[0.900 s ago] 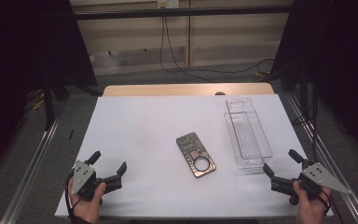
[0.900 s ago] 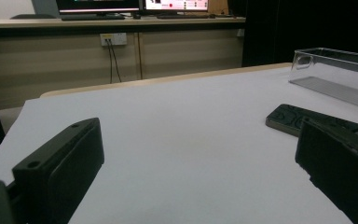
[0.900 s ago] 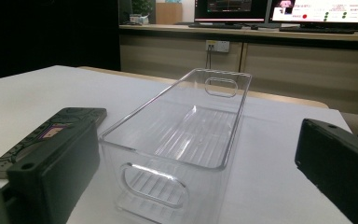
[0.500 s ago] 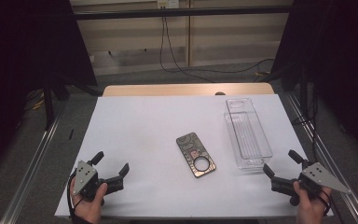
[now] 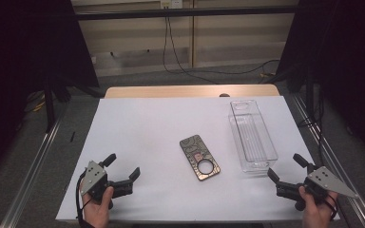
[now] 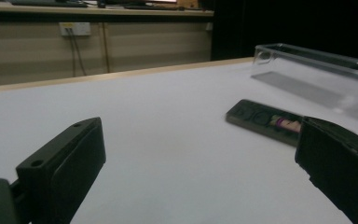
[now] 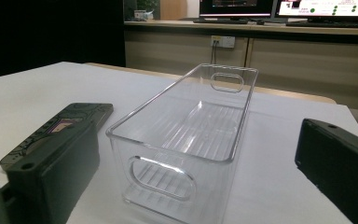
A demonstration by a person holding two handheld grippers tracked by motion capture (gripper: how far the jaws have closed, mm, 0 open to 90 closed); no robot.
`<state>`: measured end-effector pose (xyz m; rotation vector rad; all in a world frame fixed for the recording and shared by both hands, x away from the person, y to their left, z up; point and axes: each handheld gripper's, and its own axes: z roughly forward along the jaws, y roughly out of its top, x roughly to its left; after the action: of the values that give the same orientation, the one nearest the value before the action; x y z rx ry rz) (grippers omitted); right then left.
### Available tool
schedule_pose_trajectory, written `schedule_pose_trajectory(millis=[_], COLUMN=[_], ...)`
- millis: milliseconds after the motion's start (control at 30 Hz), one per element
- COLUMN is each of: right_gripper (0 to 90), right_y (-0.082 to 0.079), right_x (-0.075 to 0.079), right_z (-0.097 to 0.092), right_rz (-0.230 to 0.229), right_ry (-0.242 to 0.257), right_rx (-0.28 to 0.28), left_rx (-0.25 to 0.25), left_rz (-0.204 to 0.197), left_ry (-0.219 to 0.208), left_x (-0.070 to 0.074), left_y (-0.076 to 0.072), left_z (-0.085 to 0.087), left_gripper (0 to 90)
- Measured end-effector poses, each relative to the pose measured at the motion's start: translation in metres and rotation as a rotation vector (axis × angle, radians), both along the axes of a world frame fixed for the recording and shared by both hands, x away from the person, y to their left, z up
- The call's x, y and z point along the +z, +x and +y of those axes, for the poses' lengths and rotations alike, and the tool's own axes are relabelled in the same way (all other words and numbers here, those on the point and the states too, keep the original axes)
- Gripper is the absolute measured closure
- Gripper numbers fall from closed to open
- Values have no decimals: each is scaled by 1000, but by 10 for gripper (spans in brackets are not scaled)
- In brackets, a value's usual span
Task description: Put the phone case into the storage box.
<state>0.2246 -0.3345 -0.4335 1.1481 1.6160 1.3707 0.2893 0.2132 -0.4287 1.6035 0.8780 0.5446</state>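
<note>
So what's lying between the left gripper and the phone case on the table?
Nothing: in the high view the stretch of white table cover between the left gripper and the phone case is bare, and the left gripper view shows the same.

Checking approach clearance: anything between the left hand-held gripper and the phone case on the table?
Nothing visible. The left hand-held gripper sits open at the near left, and bare white table lies between it and the phone case. The clear bin stands beyond the case, on its far side.
</note>
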Motion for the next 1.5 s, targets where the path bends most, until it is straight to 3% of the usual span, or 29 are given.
schedule_pose_trajectory(millis=[33, 133, 300, 433, 600, 833, 967, 1100, 1267, 1300, 1367, 1400, 1500], right_gripper=[0, 0, 0, 0, 0, 0, 0, 0, 0, 0, 0, 0, 0], right_y=[0, 0, 0, 0, 0, 0, 0, 0, 0, 0, 0, 1, 1], right_x=[0, 0, 0, 0, 0, 0, -1, -1, 0, 0, 0, 0, 0], right_z=[0, 0, 0, 1, 2, 3, 2, 3, 3, 3, 3, 3, 3], right_rz=[-1, 0, 2, 2, 2, 2, 3, 3, 2, 2, 2, 3, 3], right_ry=[-2, 1, 16, 17, 19, 17, 20, 19, 19, 20, 19, 20, 21], right_rx=[1, 1, 0, 7, 7, 17, 17, 19, 21, 21, 22, 22, 26], left_rx=[-8, -19, -50, -78, -110, -127, -132, -124, -157, -135, -146, -169, -188], left_rz=[-9, -26, -5, -8, -19, -39, -32, -42, -71, -96, -96, -77, -85], left_ry=[22, 26, 40, 15, 21, 28, 11, 21, 31, 77, 71, 48, 64], left_x=[1, 1, 3, 4, 3, 3, 4, 10, 21, 26, 28, 31, 33], left_y=[0, 0, 5, 7, 14, 26, 32, 36, 42, 44, 46, 51, 56], left_z=[-1, -4, -16, -20, -32, -51, -59, -65, -81, -88, -91, -97, -106], left_gripper=[19, 10, 13, 10, 12, 25, 24, 22, 26, 30, 30, 32, 34])
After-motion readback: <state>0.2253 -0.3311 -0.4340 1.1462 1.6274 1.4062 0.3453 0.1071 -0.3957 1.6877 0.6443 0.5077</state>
